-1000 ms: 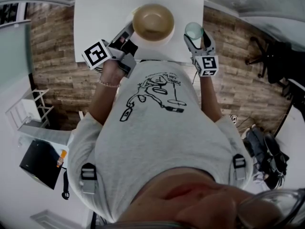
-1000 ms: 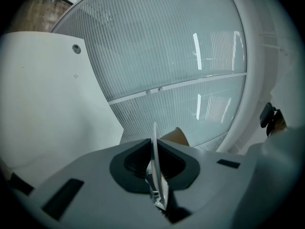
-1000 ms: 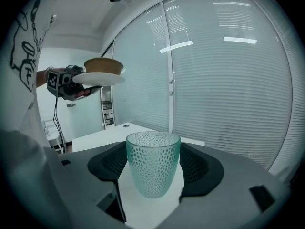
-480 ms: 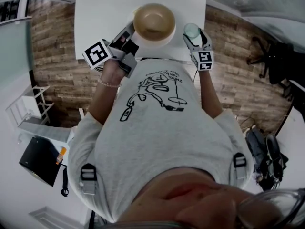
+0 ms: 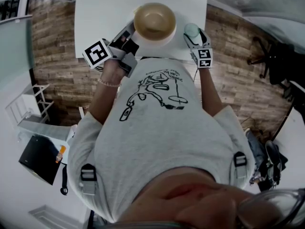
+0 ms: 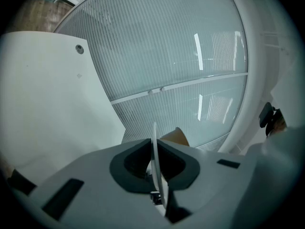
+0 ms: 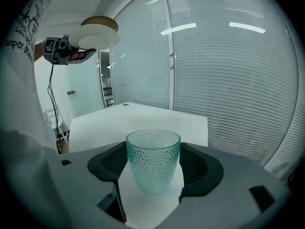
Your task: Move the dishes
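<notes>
White table (image 5: 100, 18) lies at top centre. Over it the left gripper (image 5: 129, 34) pinches the rim of a round white plate (image 5: 159, 42) carrying a brown bowl (image 5: 154, 20); at its right, the right gripper (image 5: 192, 36) clamps a green dimpled glass tumbler (image 7: 153, 161).

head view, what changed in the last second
The right tool has carried the glass down toward the table, its marker cube shifting up the picture toward the table edge. Nothing was grabbed or let go. The left tool stayed put, shut on the plate with the bowl on it; the right still grips the glass.
</notes>
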Motion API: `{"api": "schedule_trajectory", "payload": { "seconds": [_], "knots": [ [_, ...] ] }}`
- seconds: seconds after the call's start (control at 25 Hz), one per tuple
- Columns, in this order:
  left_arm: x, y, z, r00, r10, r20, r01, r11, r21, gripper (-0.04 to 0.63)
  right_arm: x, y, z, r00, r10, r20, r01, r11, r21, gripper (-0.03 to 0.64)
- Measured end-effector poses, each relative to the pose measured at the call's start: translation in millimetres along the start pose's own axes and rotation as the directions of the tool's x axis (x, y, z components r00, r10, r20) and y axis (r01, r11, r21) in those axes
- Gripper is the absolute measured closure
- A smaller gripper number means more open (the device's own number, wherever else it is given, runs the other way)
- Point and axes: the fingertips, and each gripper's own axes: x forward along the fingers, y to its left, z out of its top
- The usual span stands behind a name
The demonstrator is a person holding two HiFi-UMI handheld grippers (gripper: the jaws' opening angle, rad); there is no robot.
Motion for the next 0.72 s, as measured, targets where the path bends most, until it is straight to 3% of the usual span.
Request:
{"api": "schedule_trajectory", "payload": {
  "seconds": [0.72],
  "knots": [
    [-1,1,0,1.000,0.002,-0.001,-0.002,1.000,-0.002,0.575,-4,2,-23,0.999,-0.006,-0.045,0.006,1.000,0.013,0.262]
  ]
}}
